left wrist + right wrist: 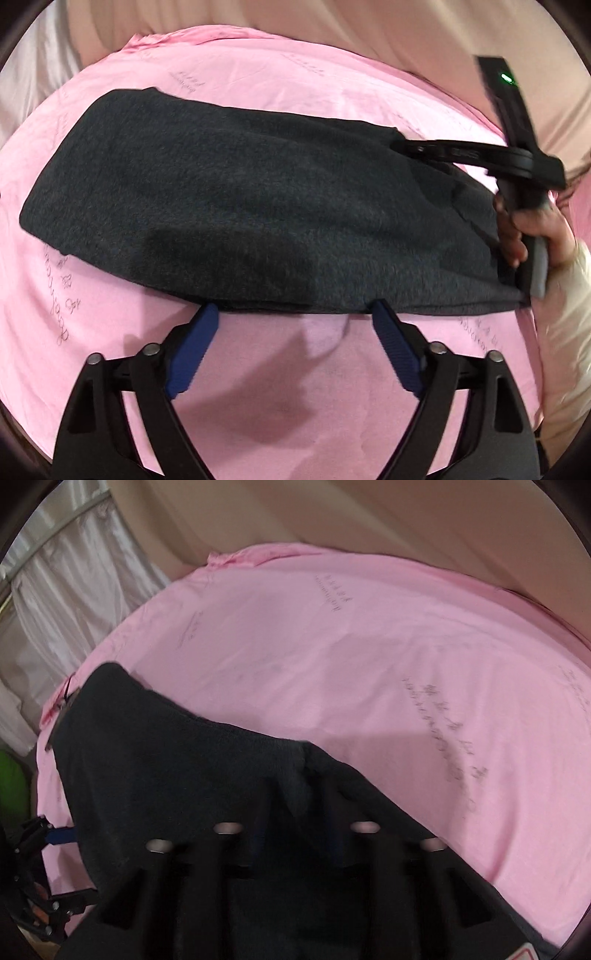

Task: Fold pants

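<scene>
The pants [236,206] were matt, fuzzy dark-grey knit cloth. The sheet [280,369] was smooth pink cloth with faint print. The left gripper [295,317] had matt black plastic arms, ribbed blue pads [397,354] and dull metal rivets.

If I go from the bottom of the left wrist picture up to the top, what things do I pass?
The left gripper's blue ribbed fingers → bare pink printed sheet → dark grey folded fabric pants → more pink sheet → pale beige cloth backdrop.
</scene>
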`<state>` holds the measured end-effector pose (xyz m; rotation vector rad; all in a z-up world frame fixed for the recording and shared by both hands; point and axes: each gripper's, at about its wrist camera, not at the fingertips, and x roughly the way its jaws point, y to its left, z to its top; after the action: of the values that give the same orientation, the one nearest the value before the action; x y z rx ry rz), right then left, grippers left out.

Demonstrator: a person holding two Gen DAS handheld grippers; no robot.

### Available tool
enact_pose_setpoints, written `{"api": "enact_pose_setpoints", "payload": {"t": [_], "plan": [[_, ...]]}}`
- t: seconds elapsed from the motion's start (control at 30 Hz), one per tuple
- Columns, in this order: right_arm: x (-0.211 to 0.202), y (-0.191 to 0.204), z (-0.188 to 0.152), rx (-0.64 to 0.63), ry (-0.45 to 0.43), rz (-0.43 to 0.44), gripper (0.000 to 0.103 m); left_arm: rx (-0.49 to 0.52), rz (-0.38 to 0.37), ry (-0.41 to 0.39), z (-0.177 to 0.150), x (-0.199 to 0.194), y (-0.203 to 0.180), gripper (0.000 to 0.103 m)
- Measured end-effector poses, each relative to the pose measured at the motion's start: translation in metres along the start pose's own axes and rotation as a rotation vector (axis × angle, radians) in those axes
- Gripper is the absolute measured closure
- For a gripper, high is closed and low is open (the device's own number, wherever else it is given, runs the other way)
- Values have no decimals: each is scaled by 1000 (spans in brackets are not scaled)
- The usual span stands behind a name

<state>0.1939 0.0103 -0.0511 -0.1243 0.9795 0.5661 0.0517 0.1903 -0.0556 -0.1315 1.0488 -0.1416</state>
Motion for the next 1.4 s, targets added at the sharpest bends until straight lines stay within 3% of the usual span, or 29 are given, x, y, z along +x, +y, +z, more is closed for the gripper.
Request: {"api": "enact_pose_setpoints", "payload": {"t": [0.1, 0.2, 0.23, 0.3, 0.37, 0.43, 0.57, 0.63, 0.73, 0.8, 0.9, 0.97, 1.13, 1.3, 1.4], "plan": [[-22, 2, 8, -18, -97, -32, 100, 31, 19, -9, -3, 1, -4, 13], [9, -12, 9, -23, -32, -49, 100, 49, 29, -22, -7, 6, -12, 10], [7, -13, 9, -26, -47, -36, 100, 49, 29, -24, -7, 5, -12, 9], [-10, -18, 9, 9, -60, -10, 98, 44, 21, -25, -7, 5, -12, 9], [-46, -19, 1, 15, -147, -42, 91, 13, -8, -22, -8, -7, 2, 11], [-88, -20, -18, 5, -194, -87, 91, -27, -30, -69, -7, -31, 16, 13], [-135, -14, -83, -24, -154, -92, 91, -78, 29, -175, 7, -64, 29, 12], [-138, -13, -118, -3, -110, -67, 91, -87, 73, -162, 16, -56, 32, 12], [-127, -5, -165, -23, -3, -50, 91, -81, 186, -65, 20, -18, 31, 12], [-134, 6, -181, -71, -33, -71, 90, -75, 229, -32, 17, -2, 34, 11], [-151, 1, -181, -29, -76, -48, 91, -95, 234, -41, 14, -3, 34, 10], [-138, -6, -186, 0, -19, 9, 91, -108, 232, -32, 13, -5, 35, 10], [-147, -21, -179, 28, -62, 58, 90, -105, 241, -43, 16, -23, 24, 13], [-145, -40, -128, 74, -150, 11, 90, -8, 80, -128, 34, -44, -44, 12], [-123, -42, -99, 57, -135, -10, 90, 73, 42, -37, 33, -9, -85, 14]]}}
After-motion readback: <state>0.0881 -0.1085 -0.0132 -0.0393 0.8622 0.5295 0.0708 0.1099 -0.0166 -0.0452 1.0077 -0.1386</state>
